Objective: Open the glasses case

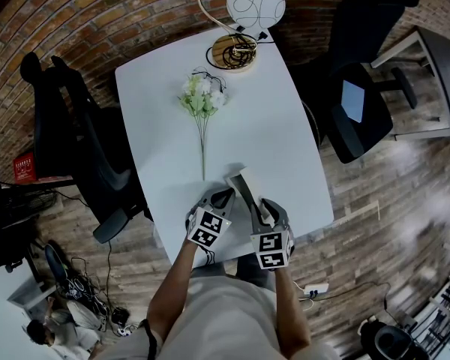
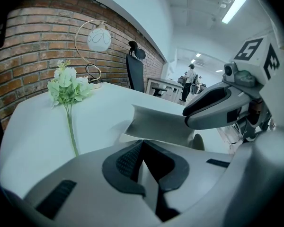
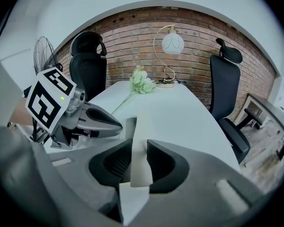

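white table (image 1: 285, 126) before brick wall (image 1: 135, 6)

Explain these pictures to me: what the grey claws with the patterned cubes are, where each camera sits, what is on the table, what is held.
No robot here: a person holds a two-jaw gripper in each hand; the cubes belong to them. One picture comes from a head camera looking down; the others from cameras riding on the left gripper and right gripper. On the white table are flowers, a lamp and an open white case. The right jaws clamp its raised lid; the left jaws pinch its near edge.
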`<state>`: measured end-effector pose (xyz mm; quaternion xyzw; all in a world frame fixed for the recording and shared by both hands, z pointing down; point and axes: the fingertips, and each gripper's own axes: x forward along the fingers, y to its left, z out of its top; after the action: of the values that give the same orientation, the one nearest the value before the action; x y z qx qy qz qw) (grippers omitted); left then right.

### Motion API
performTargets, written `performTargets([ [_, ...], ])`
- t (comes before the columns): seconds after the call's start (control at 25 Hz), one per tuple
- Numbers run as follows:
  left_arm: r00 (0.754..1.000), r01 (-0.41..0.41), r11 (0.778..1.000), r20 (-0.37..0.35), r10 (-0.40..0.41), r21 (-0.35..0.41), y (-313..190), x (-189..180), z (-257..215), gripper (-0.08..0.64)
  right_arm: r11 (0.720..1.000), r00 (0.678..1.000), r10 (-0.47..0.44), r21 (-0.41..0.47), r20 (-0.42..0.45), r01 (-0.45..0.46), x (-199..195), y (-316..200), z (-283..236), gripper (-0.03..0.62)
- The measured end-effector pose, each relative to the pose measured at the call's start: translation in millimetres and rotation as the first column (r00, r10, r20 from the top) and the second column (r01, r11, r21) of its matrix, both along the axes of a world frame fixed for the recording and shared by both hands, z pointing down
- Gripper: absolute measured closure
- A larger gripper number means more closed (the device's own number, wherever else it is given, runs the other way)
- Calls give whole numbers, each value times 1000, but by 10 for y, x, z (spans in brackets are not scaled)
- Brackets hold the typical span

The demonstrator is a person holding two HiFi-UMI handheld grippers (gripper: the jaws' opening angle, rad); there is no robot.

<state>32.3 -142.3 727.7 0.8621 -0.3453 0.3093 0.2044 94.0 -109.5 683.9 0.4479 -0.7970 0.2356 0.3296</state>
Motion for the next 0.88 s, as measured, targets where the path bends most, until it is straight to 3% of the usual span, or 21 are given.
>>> performTargets([
  [0.88, 1000, 9, 1000, 2, -9, -1, 8, -2, 9, 555, 998, 998, 59, 25, 2, -59, 196, -122, -49, 536],
])
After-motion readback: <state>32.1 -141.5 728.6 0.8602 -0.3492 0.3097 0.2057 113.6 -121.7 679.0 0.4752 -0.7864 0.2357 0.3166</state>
